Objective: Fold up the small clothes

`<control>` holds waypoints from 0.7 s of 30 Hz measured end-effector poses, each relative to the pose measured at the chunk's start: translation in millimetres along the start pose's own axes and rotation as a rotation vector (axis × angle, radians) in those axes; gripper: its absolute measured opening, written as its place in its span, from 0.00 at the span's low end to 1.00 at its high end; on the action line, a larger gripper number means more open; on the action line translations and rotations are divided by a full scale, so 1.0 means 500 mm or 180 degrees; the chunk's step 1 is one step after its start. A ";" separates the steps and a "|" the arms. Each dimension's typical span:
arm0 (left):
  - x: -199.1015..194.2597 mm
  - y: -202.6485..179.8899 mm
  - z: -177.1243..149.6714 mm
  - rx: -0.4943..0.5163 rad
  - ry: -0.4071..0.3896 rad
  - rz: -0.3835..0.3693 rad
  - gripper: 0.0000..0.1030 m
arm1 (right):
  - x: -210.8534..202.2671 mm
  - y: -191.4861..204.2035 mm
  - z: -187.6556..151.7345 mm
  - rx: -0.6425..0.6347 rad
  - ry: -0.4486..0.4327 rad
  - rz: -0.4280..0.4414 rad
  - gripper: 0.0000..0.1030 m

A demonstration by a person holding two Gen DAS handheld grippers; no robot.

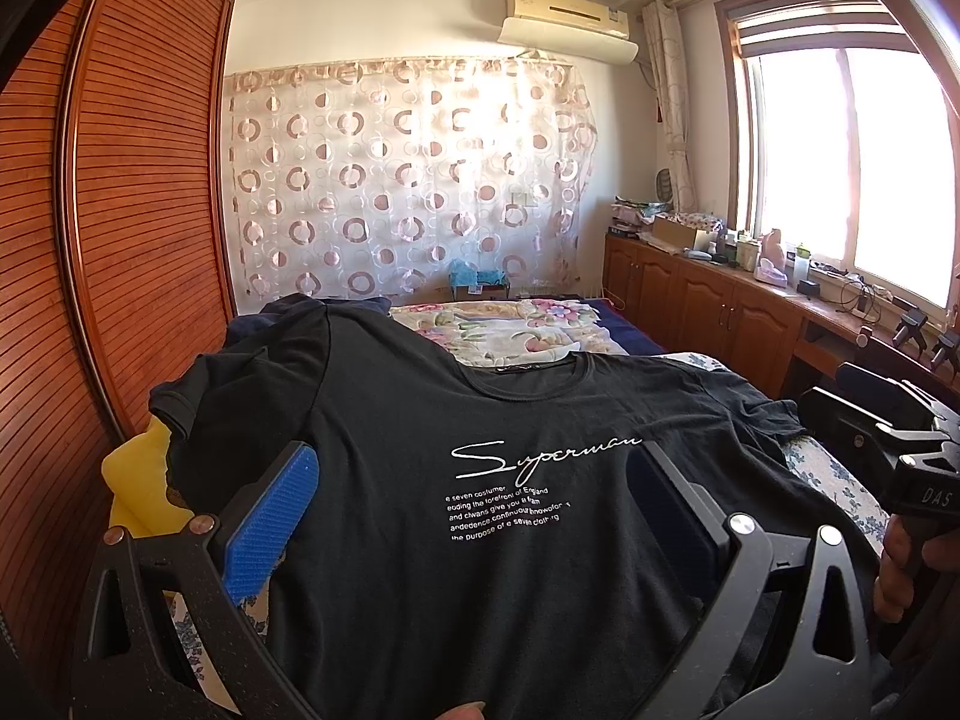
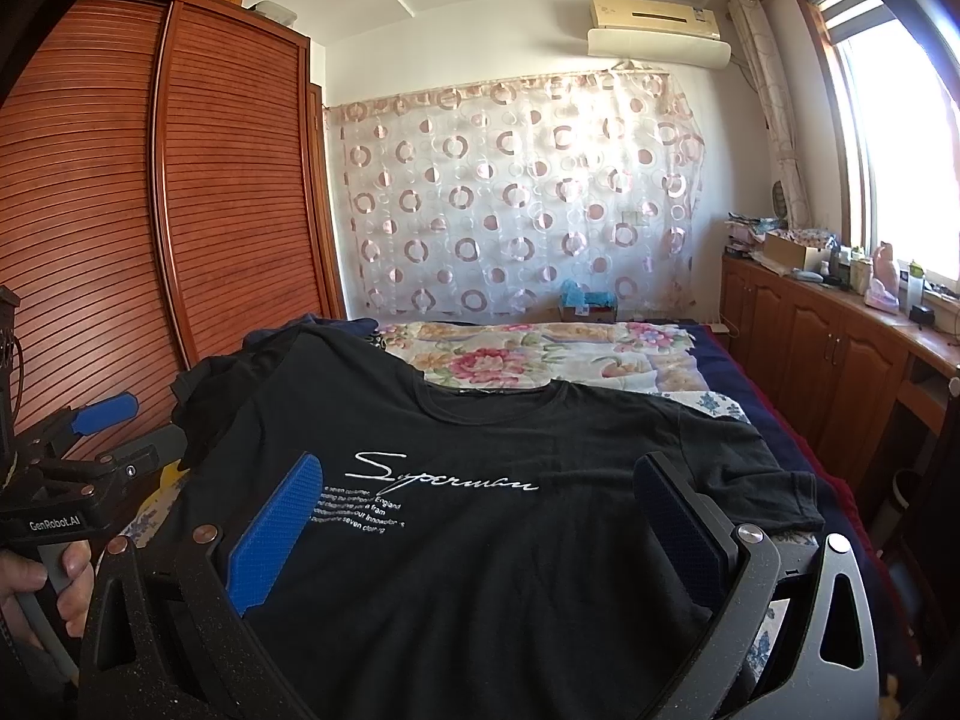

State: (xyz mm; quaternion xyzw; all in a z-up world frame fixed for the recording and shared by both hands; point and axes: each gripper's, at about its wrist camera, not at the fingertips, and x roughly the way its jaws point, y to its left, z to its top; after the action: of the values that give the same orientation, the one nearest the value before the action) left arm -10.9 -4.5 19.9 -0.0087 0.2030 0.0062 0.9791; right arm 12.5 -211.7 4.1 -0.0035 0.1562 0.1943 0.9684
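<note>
A black T-shirt with white "Superman" script and small lines of print lies front-up and spread flat on the bed, its collar pointing toward the far end and its hem at the near edge. A floral quilt covers the bed beyond the collar, and other dark clothes are bunched at the bed's left side by the slatted wooden wardrobe. The left gripper hangs over the shirt's lower chest with its blue-padded fingers spread wide apart and nothing between them. The right gripper is likewise wide open over the shirt, its pads on either side of the print, gripping nothing. Whether either tool touches the cloth cannot be told. The person's right hand shows at the right edge of the left wrist view, the left hand at the left edge of the right wrist view. A yellow item lies at the bed's left edge beside the sleeve.
</note>
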 end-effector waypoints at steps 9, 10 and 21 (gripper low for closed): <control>0.000 0.000 -0.001 0.0003 0.0003 -0.0003 1.00 | 0.002 0.001 -0.001 0.0000 0.0008 0.0012 1.00; 0.000 0.000 0.000 0.0008 0.0004 -0.0005 1.00 | 0.004 0.000 0.000 -0.0004 0.0015 0.0023 1.00; 0.028 0.073 -0.002 -0.0097 0.0138 0.0006 1.00 | 0.062 0.016 -0.002 -0.0151 0.0239 0.0318 1.00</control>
State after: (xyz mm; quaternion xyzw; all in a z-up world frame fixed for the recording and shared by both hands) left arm 1.2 31.9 13.0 -0.0235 0.2240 0.0101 0.9742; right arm 36.4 -192.9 -5.7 -0.0260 0.1878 0.2458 0.9506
